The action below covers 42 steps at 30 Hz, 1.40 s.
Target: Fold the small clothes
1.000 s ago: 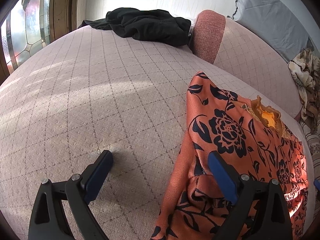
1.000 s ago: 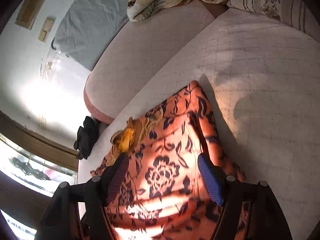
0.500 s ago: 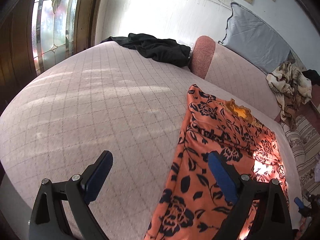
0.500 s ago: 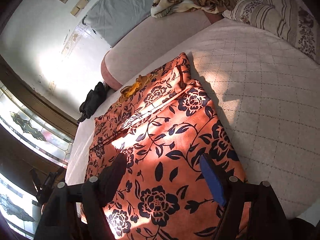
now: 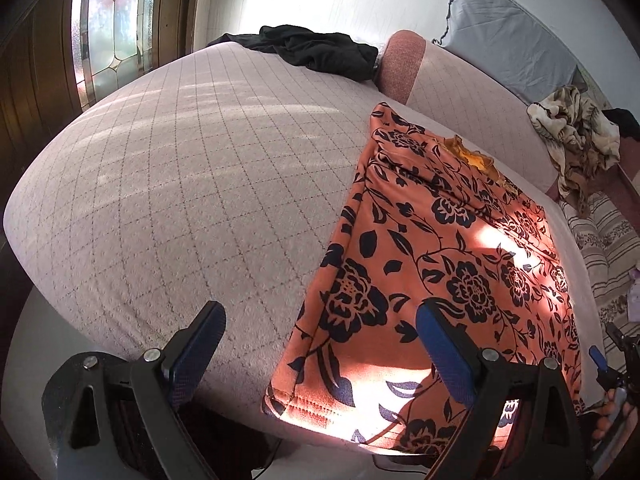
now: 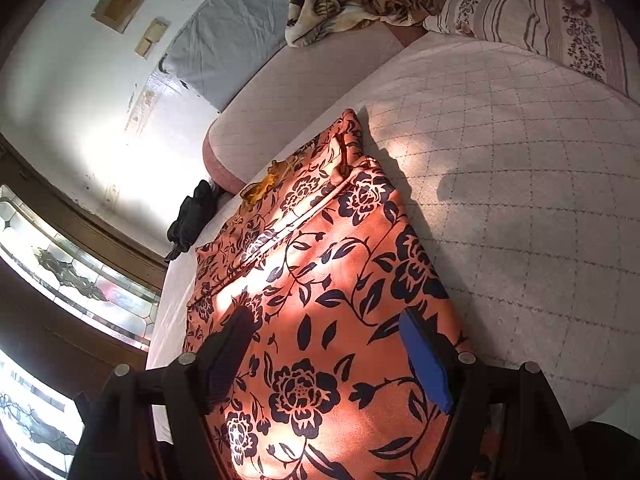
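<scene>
Grippers withdrawn, one floral garment spread

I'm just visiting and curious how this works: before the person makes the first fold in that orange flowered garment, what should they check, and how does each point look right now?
1. Orange flowered garment spread out on the bed: ok, though its near hem hangs over the edge.
2. Far end smooth: not ok, the fabric by the yellow neckline trim is rumpled.
3. Left gripper free to grasp: ok, jaws wide open, holding nothing.
4. Right gripper free to grasp: ok, jaws open above the cloth.
5. Room to fold: ok, the black clothes lie far off by the wall.
6. Layers underneath flat: cannot tell.
</scene>
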{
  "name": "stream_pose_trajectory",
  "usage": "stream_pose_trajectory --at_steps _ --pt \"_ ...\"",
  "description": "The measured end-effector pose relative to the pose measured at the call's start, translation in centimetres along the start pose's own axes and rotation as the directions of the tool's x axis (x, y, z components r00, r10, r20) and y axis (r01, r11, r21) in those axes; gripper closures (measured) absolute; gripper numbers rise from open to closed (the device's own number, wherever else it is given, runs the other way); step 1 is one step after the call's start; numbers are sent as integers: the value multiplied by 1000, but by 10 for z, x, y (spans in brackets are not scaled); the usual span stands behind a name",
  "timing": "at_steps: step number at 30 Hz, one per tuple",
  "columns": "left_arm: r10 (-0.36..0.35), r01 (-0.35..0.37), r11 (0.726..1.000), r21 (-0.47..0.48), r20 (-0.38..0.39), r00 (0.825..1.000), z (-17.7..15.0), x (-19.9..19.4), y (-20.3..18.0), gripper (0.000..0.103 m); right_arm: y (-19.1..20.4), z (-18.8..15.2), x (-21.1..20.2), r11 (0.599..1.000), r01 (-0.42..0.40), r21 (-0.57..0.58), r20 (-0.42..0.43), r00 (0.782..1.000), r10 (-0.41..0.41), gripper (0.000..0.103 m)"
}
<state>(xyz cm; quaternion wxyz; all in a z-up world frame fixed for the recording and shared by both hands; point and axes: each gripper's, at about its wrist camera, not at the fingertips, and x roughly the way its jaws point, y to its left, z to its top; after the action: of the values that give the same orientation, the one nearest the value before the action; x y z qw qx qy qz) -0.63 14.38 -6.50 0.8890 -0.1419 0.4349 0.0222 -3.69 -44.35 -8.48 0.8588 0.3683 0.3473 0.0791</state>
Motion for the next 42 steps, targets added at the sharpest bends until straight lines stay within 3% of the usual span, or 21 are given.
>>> stream_pose_trajectory --at_steps 4,10,16,21,24,29,30,34,36,39,41,42 --pt "5 -4 999 37 -39 999 -4 2 1 7 2 4 -7 996 45 -79 -106 993 -54 25" --pt "6 0 998 60 -99 995 -14 11 4 7 -29 8 -12 982 150 -111 -268 947 -175 25" --pt "-6 12 999 46 -135 991 -22 16 8 7 -44 -8 -6 998 56 -41 -412 908 -68 25" --pt "-37 33 999 -32 -163 986 -25 16 23 7 -50 -22 6 995 98 -33 -459 882 -102 25" --pt "-54 47 998 -52 -160 986 -26 16 27 7 -50 -26 6 996 87 -25 -455 886 -89 24" --pt "-103 89 993 -75 -218 970 -33 27 29 8 -51 -27 5 997 79 -3 -454 888 -72 27" --pt "-103 90 994 -67 -221 970 -34 28 28 12 -50 -28 5 997 81 -4 -456 887 -73 31" --pt "-47 39 998 -39 -240 970 -35 32 30 70 -50 -31 5 995 102 -9 -471 877 -94 47" --pt "-51 43 998 -38 -236 970 -35 31 31 75 -52 -32 4 993 119 -7 -468 877 -108 51" --pt "-46 39 999 -36 -235 971 -35 31 29 74 -53 -32 5 991 135 -8 -462 878 -123 50" --pt "-63 57 998 -30 -234 970 -35 32 25 58 -53 -32 7 991 133 -3 -465 877 -119 48" --pt "-79 74 997 -28 -232 970 -35 32 22 44 -52 -32 7 991 131 -5 -466 877 -118 47"
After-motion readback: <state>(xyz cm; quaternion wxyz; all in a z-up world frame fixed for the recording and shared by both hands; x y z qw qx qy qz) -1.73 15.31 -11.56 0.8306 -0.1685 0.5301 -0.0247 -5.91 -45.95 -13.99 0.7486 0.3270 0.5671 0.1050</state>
